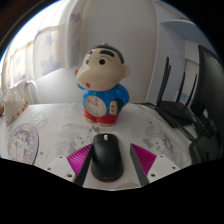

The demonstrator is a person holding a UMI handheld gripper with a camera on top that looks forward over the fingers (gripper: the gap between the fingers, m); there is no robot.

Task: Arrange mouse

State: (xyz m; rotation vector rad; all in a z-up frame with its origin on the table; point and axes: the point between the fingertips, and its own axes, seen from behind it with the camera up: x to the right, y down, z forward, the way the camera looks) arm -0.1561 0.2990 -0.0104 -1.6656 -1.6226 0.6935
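Observation:
A black computer mouse [107,160] lies on the pale patterned table cover [50,132], pointing away from me. It sits between the two fingers of my gripper [110,150], which is open. The left pink pad [80,160] lies close against the mouse's side. Between the right pad [141,162] and the mouse a narrow gap shows. The mouse rests on the table on its own.
A cartoon boy figurine [103,85] in a blue outfit stands upright just beyond the mouse. Dark equipment and cables [185,105] fill the right side of the table. A small light object [15,100] sits at the far left.

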